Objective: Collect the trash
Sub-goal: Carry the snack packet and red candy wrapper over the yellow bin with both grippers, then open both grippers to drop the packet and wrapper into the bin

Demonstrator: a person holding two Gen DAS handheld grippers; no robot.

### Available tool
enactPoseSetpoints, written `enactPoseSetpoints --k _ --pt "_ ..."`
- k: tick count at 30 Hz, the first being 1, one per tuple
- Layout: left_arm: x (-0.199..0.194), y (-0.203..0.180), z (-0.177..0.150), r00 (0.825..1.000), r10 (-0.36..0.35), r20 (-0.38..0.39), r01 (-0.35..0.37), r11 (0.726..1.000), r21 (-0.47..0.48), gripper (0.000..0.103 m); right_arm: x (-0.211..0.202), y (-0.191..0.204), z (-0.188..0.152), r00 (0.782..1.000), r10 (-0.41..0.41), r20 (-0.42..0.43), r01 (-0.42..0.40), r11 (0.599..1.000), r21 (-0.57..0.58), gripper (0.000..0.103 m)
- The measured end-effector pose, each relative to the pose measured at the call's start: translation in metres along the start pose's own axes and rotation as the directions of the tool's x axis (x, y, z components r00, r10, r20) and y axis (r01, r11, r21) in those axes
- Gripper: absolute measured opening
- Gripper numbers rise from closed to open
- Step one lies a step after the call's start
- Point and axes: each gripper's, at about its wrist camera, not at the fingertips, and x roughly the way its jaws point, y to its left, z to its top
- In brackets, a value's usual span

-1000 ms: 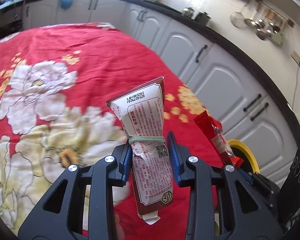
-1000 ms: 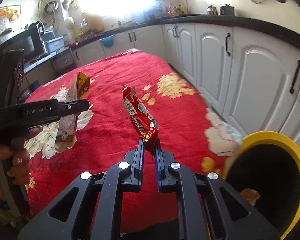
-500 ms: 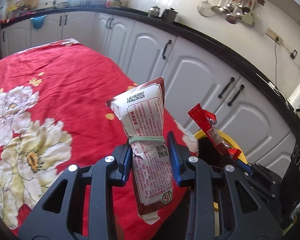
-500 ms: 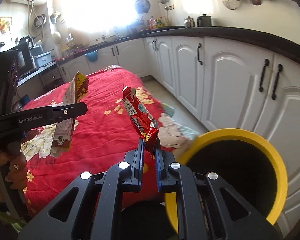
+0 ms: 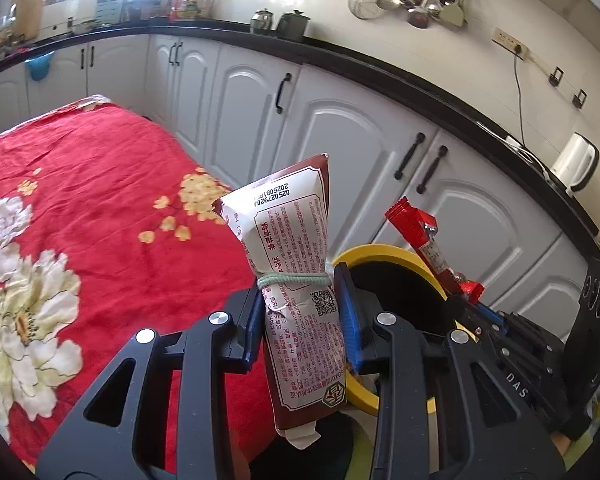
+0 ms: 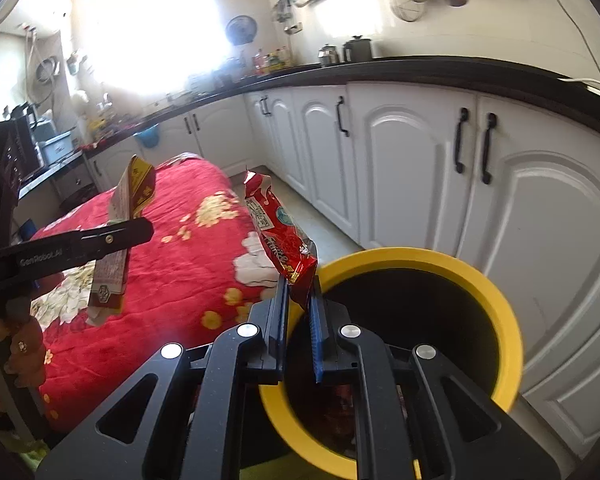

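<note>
Bed (image 5: 80, 208) with its red flowered cover at far left, clear of both tools. Left tool (image 5: 300, 312) clenched on a white-and-brown pouch (image 5: 296, 280), gripped just below the green band about its waist; the pouch stands nearly upright, long axis vertical, its lower end hanging beneath the jaws. In the right wrist view this tool sits beside the bin, over the edge of the bed, not above the opening. Right tool (image 6: 298, 312) clenched on the bottom corner of a red wrapper (image 6: 280, 232), which leans up and to the left from the jaws. Yellow-rimmed bin (image 6: 500, 304) lies directly ahead of and below the right tool, whose fingertips appear already over the near-left part of the rim; the white cabinets (image 6: 420, 168) stand behind. The right hand is judged nearer the drop: releasing there should let the wrapper fall in, whereas the pouch likely needs carrying further rightward first.
</note>
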Motion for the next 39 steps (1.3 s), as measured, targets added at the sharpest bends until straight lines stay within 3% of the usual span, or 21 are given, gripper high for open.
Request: enactPoseSetpoints --k 21,39 --pt "0.023 -0.063 -0.013 0.997 -0.075 -0.033 0.079 0.988 0.13 0.025 -0.021 -0.055 -0.022 0.996 -0.093 -0.005 0.094 0.992 0.085 0.01" --pt "0.051 -0.091 -0.028 0.993 -0.087 -0.082 0.101 0.976 0.195 0.026 -0.008 -0.081 -0.051 0.988 -0.12 -0.099 0.132 0.982 0.133 0.01"
